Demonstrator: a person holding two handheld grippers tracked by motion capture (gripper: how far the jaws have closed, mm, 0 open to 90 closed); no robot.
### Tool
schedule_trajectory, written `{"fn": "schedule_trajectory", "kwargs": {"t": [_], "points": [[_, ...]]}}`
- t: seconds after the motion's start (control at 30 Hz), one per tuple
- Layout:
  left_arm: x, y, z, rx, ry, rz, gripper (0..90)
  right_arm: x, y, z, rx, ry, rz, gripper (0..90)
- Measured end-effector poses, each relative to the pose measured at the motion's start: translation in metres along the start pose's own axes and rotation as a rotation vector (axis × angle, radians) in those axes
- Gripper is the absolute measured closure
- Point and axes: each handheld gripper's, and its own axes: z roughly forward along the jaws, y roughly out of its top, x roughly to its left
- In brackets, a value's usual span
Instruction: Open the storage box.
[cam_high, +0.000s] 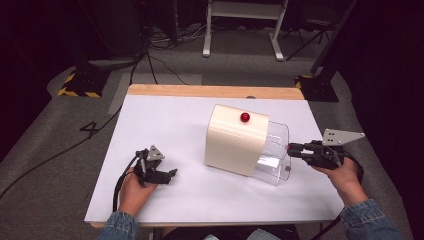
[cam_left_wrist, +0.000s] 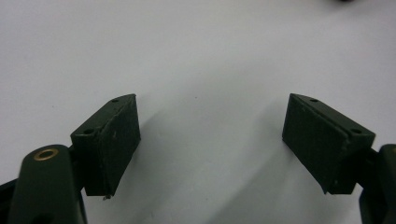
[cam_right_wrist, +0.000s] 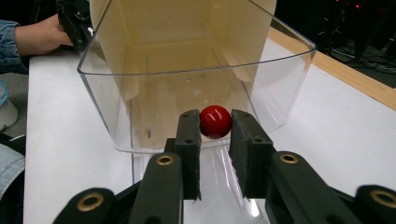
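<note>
A cream box (cam_high: 235, 140) stands on the white table (cam_high: 165, 120), with a red ball (cam_high: 245, 117) on its top. A clear plastic drawer (cam_high: 276, 142) sticks out of its right side. In the right gripper view the clear drawer (cam_right_wrist: 140, 93) opens away from me, and its front carries a red knob (cam_right_wrist: 215, 121). My right gripper (cam_right_wrist: 215, 128) is shut on that knob, and in the high view the right gripper (cam_high: 291, 148) sits at the drawer's right end. My left gripper (cam_high: 172, 173) rests near the table's front left; its jaws (cam_left_wrist: 212, 140) stand open with nothing between them.
A wooden strip (cam_high: 210, 91) runs along the table's far edge. Beyond it are a grey floor with cables (cam_high: 150, 65) and a white stand (cam_high: 240, 30). The left hand (cam_right_wrist: 42, 35) appears behind the drawer in the right gripper view.
</note>
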Motion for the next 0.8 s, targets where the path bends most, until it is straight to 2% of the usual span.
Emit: {"fn": "schedule_trajectory", "kwargs": {"t": [0.3, 0.57, 0.67, 0.8], "points": [[0.0, 0.0, 0.0, 0.001, 0.0, 0.001, 19.3, -0.003, -0.014, -0.016, -0.012, -0.014, 0.023, 73.7], [0.0, 0.0, 0.0, 0.001, 0.0, 0.001, 19.3, -0.006, -0.022, -0.016, -0.007, -0.022, 0.035, 72.7], [0.0, 0.0, 0.0, 0.001, 0.0, 0.001, 19.3, -0.008, -0.026, -0.015, -0.007, -0.039, 0.051, 60.0], [0.0, 0.0, 0.0, 0.0, 0.0, 0.0, 19.3, -0.009, -0.031, -0.017, 0.005, -0.055, 0.059, 55.3]]}}
